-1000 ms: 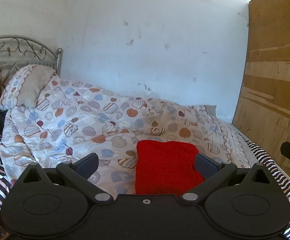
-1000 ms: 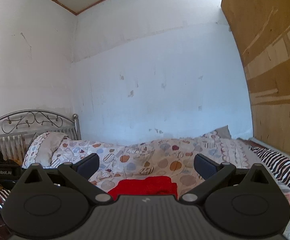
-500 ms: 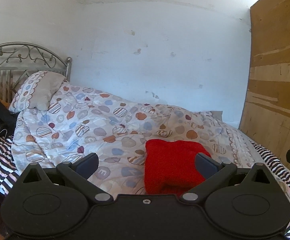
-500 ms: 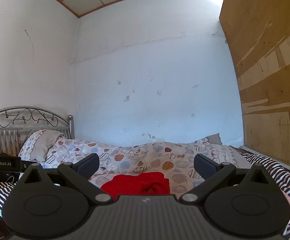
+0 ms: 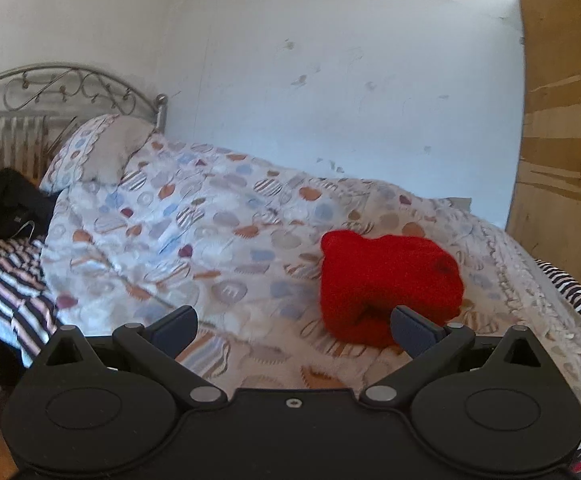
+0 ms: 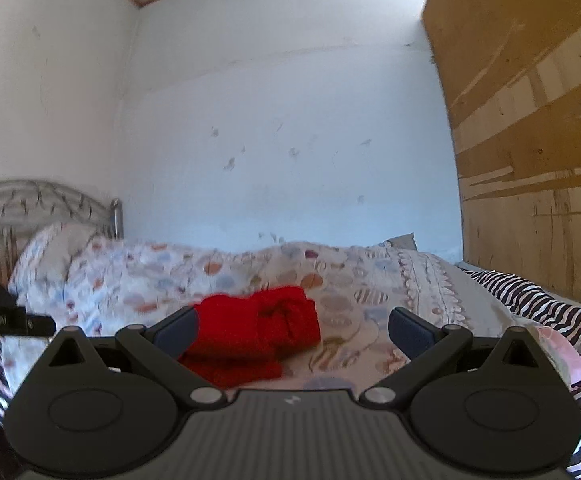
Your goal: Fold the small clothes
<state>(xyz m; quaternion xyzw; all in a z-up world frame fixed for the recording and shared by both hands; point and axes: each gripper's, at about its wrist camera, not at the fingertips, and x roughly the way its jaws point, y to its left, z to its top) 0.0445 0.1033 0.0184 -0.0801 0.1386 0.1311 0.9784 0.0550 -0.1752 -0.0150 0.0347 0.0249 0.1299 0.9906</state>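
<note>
Red garment (image 5: 386, 276) folded on duvet (image 5: 210, 240); both hand-held grippers released, empty

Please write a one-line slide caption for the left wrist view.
Open left hand-held gripper above a folded red garment lying on a patterned duvet.

The red cloth (image 6: 250, 332) is blurry, and the right claw's (image 6: 292, 330) finger hides its corner.

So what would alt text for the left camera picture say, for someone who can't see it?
A folded red garment lies on a bed's patterned quilt, just beyond an open black gripper holding nothing. A pillow and metal headboard stand at far left.
</note>
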